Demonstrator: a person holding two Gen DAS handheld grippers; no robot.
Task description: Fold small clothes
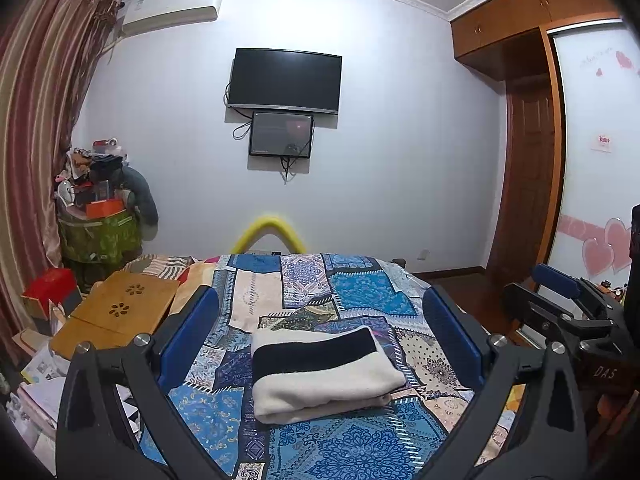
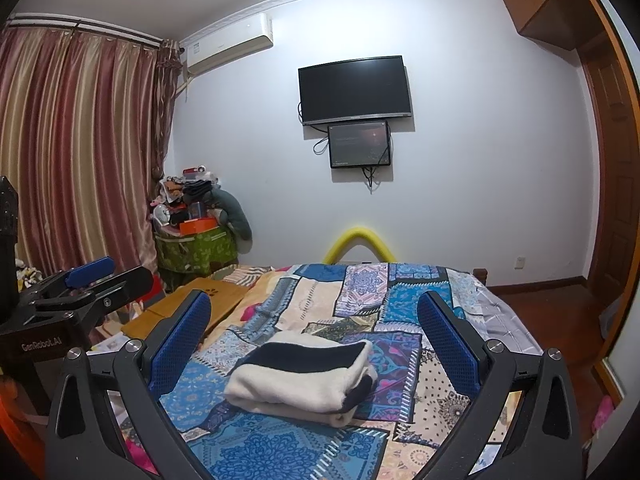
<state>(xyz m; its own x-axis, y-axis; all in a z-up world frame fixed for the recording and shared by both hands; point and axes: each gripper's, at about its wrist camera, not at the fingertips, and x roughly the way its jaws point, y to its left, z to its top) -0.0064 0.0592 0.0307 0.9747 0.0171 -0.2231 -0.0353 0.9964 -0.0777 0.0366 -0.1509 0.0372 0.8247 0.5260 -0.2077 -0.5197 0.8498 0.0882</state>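
The left tongs are held with both blue pads wide apart and nothing between them; the right tongs are likewise spread and empty. In the left wrist view the right tongs are also seen at 3 o'clock, just beside the left pair, so a collision of the two tools is judged possible if both are advanced inward together.

The folded garment, cream with a dark band, lies flat on the patchwork bedspread, at 6 o'clock of centre in both views and apart from both pairs of pads. The fold appears complete, but the stacked layers are thick and soft. If only the top layer is pinched, the bundle is expected to open. If one end is lifted alone, the layers are likely to slide apart. A pad driven too low could also catch the bedspread and drag it with the garment.

A wooden lap table lies at 9 o'clock on the bed, near the left pad; a wide swing outward could strike it.
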